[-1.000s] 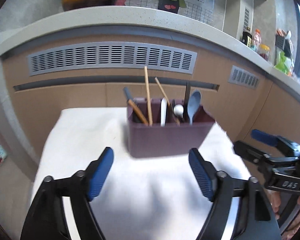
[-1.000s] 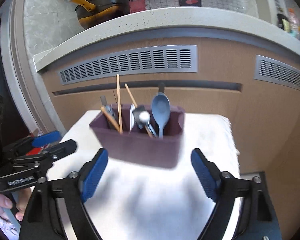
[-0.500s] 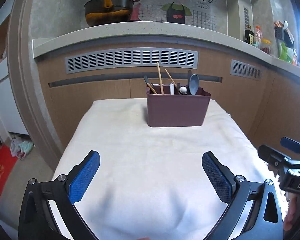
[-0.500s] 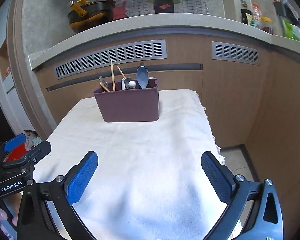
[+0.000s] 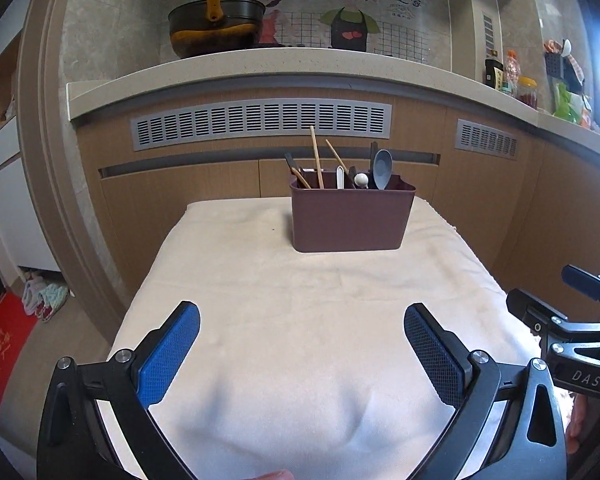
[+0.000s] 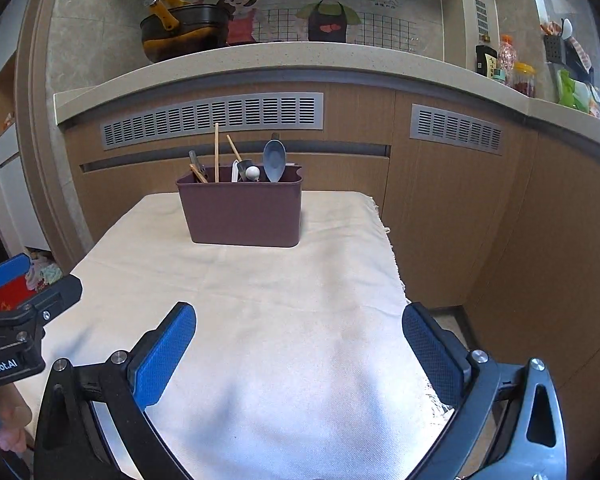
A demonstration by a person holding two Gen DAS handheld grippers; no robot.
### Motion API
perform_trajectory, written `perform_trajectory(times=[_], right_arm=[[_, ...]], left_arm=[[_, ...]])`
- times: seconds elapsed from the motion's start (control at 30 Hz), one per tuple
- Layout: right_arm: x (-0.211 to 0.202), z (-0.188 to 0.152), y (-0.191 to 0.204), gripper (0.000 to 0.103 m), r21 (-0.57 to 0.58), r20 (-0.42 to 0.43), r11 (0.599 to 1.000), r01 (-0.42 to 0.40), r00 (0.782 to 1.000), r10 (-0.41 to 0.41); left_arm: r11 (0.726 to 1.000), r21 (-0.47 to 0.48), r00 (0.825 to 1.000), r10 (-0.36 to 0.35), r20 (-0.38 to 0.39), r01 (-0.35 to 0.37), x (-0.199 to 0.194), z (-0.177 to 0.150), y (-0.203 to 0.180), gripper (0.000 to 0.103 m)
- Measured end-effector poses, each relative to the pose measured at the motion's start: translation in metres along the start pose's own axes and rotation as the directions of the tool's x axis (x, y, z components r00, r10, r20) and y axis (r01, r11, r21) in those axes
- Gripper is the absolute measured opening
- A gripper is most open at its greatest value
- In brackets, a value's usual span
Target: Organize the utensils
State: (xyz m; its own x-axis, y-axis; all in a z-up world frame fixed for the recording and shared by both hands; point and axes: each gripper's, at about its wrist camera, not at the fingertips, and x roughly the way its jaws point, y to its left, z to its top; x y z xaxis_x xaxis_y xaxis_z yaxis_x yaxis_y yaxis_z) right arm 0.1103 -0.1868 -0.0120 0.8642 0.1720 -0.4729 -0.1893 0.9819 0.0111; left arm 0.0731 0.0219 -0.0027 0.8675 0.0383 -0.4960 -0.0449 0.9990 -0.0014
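Observation:
A maroon utensil holder [image 5: 351, 218] stands at the far end of the cloth-covered table [image 5: 300, 320]; it also shows in the right wrist view [image 6: 244, 212]. It holds wooden chopsticks [image 5: 317, 158], a blue-grey spoon [image 5: 381, 168], a white-tipped utensil [image 5: 361, 179] and dark handles. My left gripper [image 5: 300, 344] is open and empty over the near part of the table. My right gripper [image 6: 298, 344] is open and empty, also over the near end, well back from the holder.
Behind the table runs a wooden cabinet front with grey vents [image 5: 260, 122] under a stone counter [image 5: 260, 68] carrying a black pot [image 5: 216, 26] and bottles [image 5: 512, 76]. The table's right edge [image 6: 396, 272] drops to the floor. A red mat [image 5: 0, 356] lies at left.
Both grippers have pulled back from the holder toward the near end of the table. The holder now looks smaller and farther away. Both stay open and empty.

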Motion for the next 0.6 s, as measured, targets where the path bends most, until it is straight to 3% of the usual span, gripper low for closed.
perform_trajectory(times=[0.6], right_arm=[[0.0003,-0.0017,0.0009,0.103,-0.006,-0.004,1.0,-0.006,1.0,0.006]], left_arm=[[1.0,-0.002,1.0,-0.002,-0.021,0.002,0.0029,-0.0021,-0.0024,0.102]])
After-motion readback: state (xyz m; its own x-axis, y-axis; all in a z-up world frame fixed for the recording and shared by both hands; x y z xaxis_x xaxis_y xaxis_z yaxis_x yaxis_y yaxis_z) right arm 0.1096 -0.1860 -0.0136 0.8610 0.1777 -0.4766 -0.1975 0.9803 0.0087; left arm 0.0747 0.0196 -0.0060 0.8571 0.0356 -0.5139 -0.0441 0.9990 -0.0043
